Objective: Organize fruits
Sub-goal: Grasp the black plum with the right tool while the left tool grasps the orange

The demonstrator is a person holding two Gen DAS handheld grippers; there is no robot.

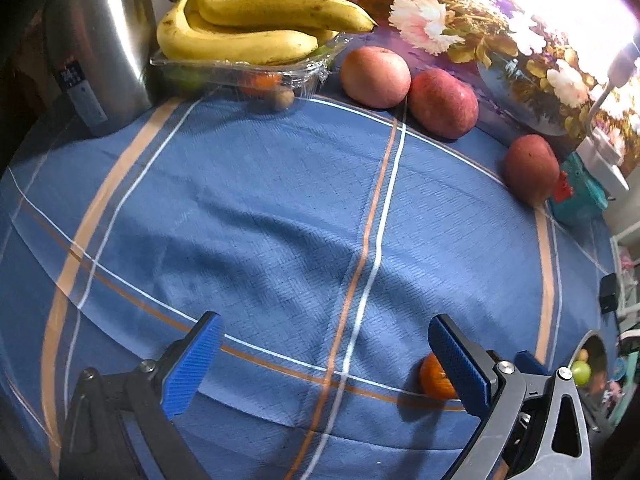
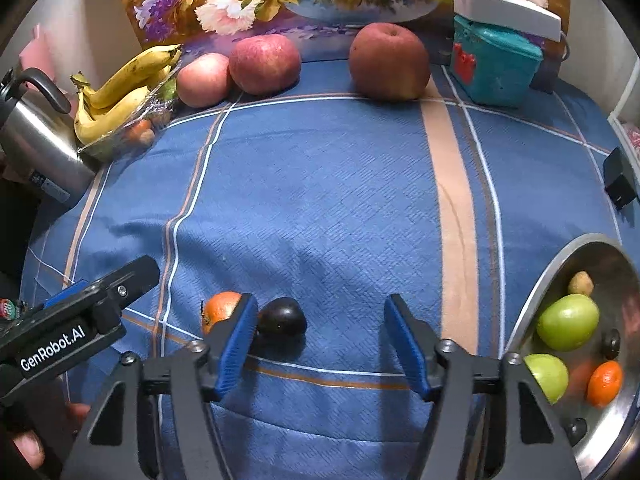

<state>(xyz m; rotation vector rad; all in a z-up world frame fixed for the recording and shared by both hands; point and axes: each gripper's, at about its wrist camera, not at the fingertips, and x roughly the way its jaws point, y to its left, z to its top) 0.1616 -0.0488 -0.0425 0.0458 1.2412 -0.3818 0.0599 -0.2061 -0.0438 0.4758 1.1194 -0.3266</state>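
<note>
My right gripper (image 2: 320,302) points down at the blue cloth and stands open. A dark plum (image 2: 282,316) lies between its jaws, right against the left pad, with a wide gap to the right pad. A small orange (image 2: 220,308) sits just outside that left finger. My left gripper (image 1: 325,322) is open over bare cloth, and the same orange (image 1: 434,378) peeks out behind its right finger. A metal bowl (image 2: 560,264) at the lower right holds green fruits (image 2: 568,322), a small orange (image 2: 605,382) and other small pieces.
Three red apples (image 2: 264,64) (image 2: 202,80) (image 2: 388,62) line the far edge. Bananas (image 1: 248,28) rest on a clear plastic tray beside a steel kettle (image 1: 100,48). A teal box (image 2: 492,64) stands at the back right and a black adapter (image 2: 620,180) on the right.
</note>
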